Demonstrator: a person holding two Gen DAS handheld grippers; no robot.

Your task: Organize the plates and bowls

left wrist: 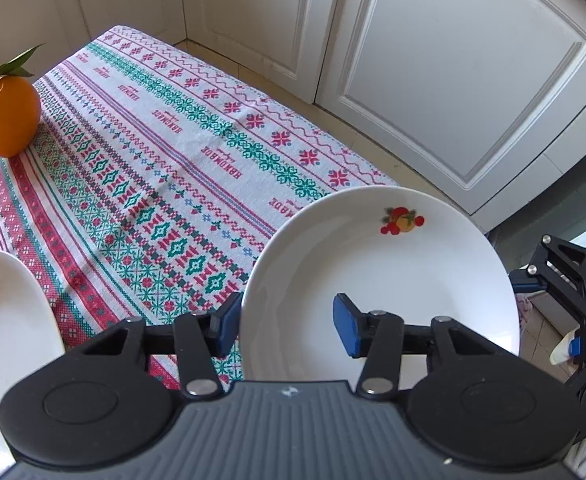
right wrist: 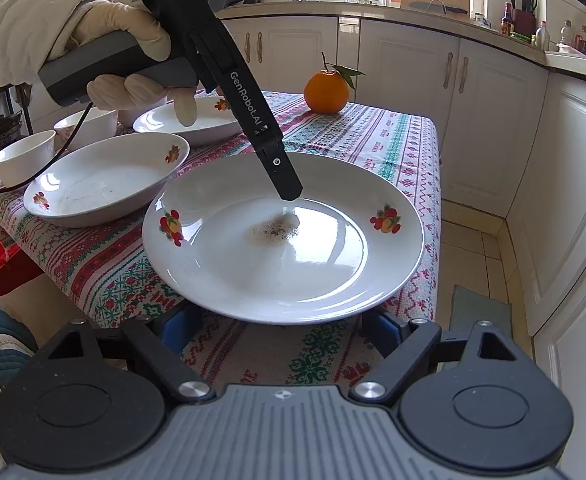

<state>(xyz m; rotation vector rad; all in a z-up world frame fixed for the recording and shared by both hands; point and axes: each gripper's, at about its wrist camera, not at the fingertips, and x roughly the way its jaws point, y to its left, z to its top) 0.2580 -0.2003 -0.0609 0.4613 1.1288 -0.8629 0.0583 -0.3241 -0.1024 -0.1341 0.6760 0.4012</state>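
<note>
Pick-up step: left gripper (left wrist: 289,330) straddles the near rim of the fruit-print plate (right wrist: 285,236) at the tablecloth (left wrist: 141,168) edge, apparently pinching it, right gripper (right wrist: 279,330) spread underneath, next lift level onto the stack.

The large plate (right wrist: 285,240) overhangs the near edge of the tabletop (right wrist: 393,140), toward its right corner. Behind it to the left sit a second plate (right wrist: 105,184) and, further back, a third (right wrist: 189,120) — two bowls (right wrist: 25,156) lie at the left edge. An orange (right wrist: 326,92) stands near the far edge.
</note>
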